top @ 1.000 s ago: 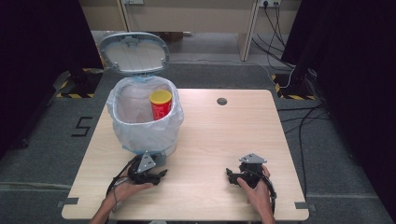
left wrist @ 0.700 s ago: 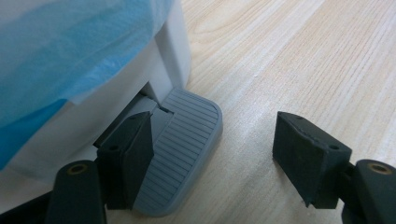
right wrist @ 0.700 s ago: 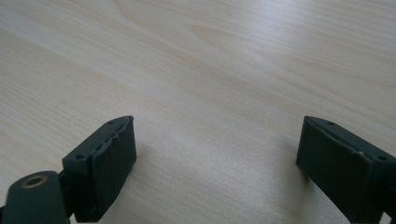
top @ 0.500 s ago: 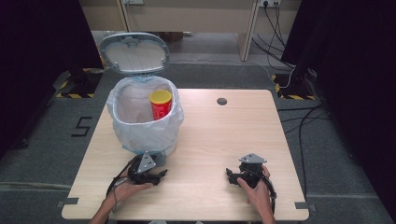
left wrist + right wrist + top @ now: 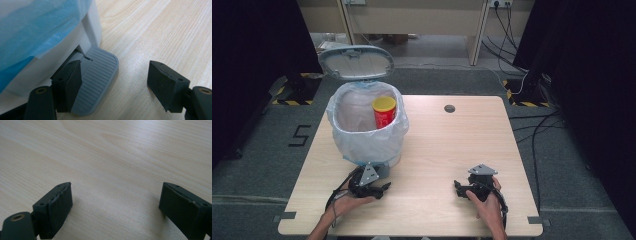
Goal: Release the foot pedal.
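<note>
Pedal (image 5: pixel 96 80) lengthwise toward left tongs (image 5: pixel 117 86), flat.

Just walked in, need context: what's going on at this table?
A person holds a gripper in each hand at a wooden table. The left gripper, jaws open, has one jaw on the grey foot pedal of a white pedal bin; its lid stands open, and a red can with a yellow lid sits inside the bag liner. The right gripper rests open over bare tabletop, holding nothing.
</note>
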A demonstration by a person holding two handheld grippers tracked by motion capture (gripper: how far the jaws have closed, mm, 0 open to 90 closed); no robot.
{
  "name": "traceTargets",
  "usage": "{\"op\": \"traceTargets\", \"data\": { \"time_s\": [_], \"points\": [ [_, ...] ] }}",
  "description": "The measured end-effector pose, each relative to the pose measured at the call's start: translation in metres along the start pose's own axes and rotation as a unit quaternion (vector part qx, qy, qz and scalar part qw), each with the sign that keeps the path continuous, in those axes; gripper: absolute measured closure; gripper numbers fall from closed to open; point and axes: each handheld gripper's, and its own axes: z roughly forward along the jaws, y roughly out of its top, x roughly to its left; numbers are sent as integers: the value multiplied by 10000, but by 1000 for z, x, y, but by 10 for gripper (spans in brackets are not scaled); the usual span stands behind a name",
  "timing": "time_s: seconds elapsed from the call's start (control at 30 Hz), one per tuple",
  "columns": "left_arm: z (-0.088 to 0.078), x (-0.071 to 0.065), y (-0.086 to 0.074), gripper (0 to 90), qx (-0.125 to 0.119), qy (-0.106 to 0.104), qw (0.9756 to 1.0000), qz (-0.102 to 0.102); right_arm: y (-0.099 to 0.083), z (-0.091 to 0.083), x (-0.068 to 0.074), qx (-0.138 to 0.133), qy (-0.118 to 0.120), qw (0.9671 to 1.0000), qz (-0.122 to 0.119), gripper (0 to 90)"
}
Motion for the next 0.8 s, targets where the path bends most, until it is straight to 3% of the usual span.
{"op": "traceTargets", "data": {
  "time_s": [0.4, 0.67, 0.8],
  "points": [
    [-2, 2, 1, 269, -75, -39, 9999, -55, 0, 0, 0, 2, -6, 10000, 3, 109],
    [-7, 3, 1, 256, -65, -281, 9994, -186, 0, 1, 0, -3, -6, 10000, -6, 107],
    [-9, 0, 3, 231, -87, -271, 9995, -153, 0, 1, 0, 5, -4, 10000, -5, 105]
  ]
}}
